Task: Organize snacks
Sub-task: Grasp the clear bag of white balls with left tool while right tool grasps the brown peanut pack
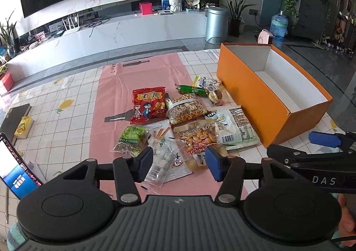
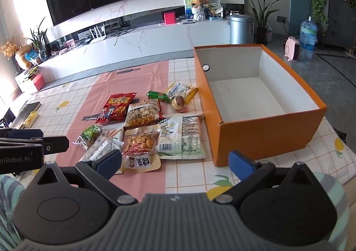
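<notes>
Several snack packs lie in a pile on a pink mat [image 1: 142,77]: a red bag [image 1: 148,104], a clear bag of sticks [image 1: 185,109], a green raisin pack [image 1: 131,139], a nut pouch [image 1: 198,137], a white-green pack [image 1: 235,127] and a green sausage [image 1: 190,89]. An open, empty orange box [image 1: 249,93] stands to their right; it also shows in the right wrist view [image 2: 262,137]. My left gripper [image 1: 179,163] is open, hovering over the near packs. My right gripper [image 2: 175,161] is open and empty, near the nut pouch [image 2: 140,146] and the box's front corner.
The table wears a checked lemon-print cloth [image 1: 55,131]. A laptop [image 1: 15,168], a dark book [image 1: 15,117] and a yellow carton [image 1: 23,127] sit at the left. Beyond the table are a TV cabinet [image 1: 111,35], a bin [image 1: 217,22] and plants.
</notes>
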